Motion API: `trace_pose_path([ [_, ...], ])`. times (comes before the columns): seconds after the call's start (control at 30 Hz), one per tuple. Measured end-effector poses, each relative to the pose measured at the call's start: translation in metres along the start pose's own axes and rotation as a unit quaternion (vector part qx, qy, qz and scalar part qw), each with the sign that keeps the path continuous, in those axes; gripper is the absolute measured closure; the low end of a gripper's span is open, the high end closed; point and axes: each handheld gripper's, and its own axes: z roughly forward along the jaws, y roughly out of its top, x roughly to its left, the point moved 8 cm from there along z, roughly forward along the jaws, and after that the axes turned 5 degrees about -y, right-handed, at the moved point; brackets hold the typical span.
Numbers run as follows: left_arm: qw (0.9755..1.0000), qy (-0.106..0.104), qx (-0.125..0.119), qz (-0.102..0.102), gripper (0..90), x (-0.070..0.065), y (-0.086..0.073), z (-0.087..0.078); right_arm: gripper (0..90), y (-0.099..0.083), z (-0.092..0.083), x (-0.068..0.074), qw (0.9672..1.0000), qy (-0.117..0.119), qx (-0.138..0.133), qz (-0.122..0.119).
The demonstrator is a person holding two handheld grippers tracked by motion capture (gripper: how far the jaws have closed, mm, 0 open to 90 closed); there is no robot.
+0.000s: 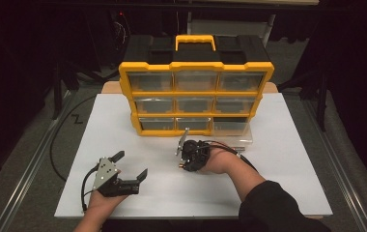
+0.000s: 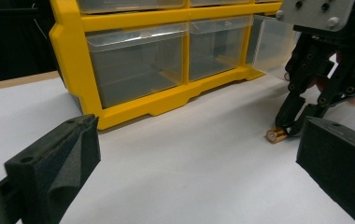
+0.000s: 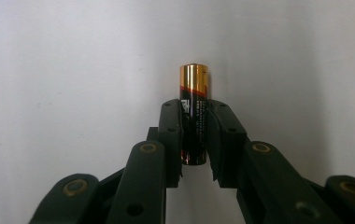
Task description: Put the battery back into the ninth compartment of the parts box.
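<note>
A black and copper AA battery (image 3: pixel 194 116) lies on the white tabletop (image 1: pixel 288 164). My right gripper (image 3: pixel 195 112) points down at it, and both pads sit against the battery's sides, holding it. In the left gripper view the battery's copper end (image 2: pixel 276 135) pokes out from between the right gripper's fingertips (image 2: pixel 291 127). The high view shows the right gripper (image 1: pixel 182 163) just in front of the drawer cabinet. My left gripper (image 1: pixel 131 164) rests at the front left of the table, jaws wide open with nothing between them.
A yellow and black drawer cabinet (image 1: pixel 196 92) with clear drawers stands at the back of the table. Its bottom right drawer (image 1: pixel 232 128) is pulled out toward the right gripper. Metal rails run along both table sides.
</note>
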Motion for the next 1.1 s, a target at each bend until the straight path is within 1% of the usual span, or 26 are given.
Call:
trace_pose_path([
  [0.4, 1.0000, 0.001, -0.001, 0.001, 0.3, 0.000, 0.000, 0.000, 78.8, -0.006, -0.012, 0.005, 0.9998, 0.014, -0.001, -0.014],
  [0.47, 1.0000, 0.001, -0.001, 0.000, 0.3, 0.000, 0.000, 0.000, 78.8, -0.009, -0.014, 0.006, 0.9998, 0.016, 0.001, -0.013],
  [0.53, 1.0000, 0.001, -0.001, 0.001, 0.3, 0.000, 0.000, 0.000, 78.8, -0.010, -0.015, 0.006, 0.9997, 0.019, -0.005, -0.017],
  [0.67, 1.0000, 0.001, 0.000, 0.000, 0.4, 0.000, 0.000, 0.000, 78.8, -0.018, -0.018, 0.007, 0.9996, 0.021, 0.001, -0.019],
  [0.73, 1.0000, 0.001, 0.000, 0.001, 0.3, 0.000, 0.000, 0.000, 78.8, -0.021, -0.020, 0.008, 0.9996, 0.021, 0.001, -0.016],
  [0.77, 1.0000, 0.001, 0.001, 0.001, 0.3, 0.000, 0.000, 0.000, 78.8, -0.023, -0.020, 0.008, 0.9996, 0.020, 0.000, -0.019],
  [0.93, 1.0000, 0.001, 0.000, 0.000, 0.4, 0.000, 0.000, 0.000, 78.8, -0.034, -0.023, 0.008, 0.9997, 0.021, 0.005, -0.013],
  [1.1, 1.0000, 0.003, 0.001, 0.000, 0.3, 0.000, 0.000, 0.001, 78.8, -0.043, -0.026, 0.008, 0.9997, 0.019, 0.008, -0.013],
])
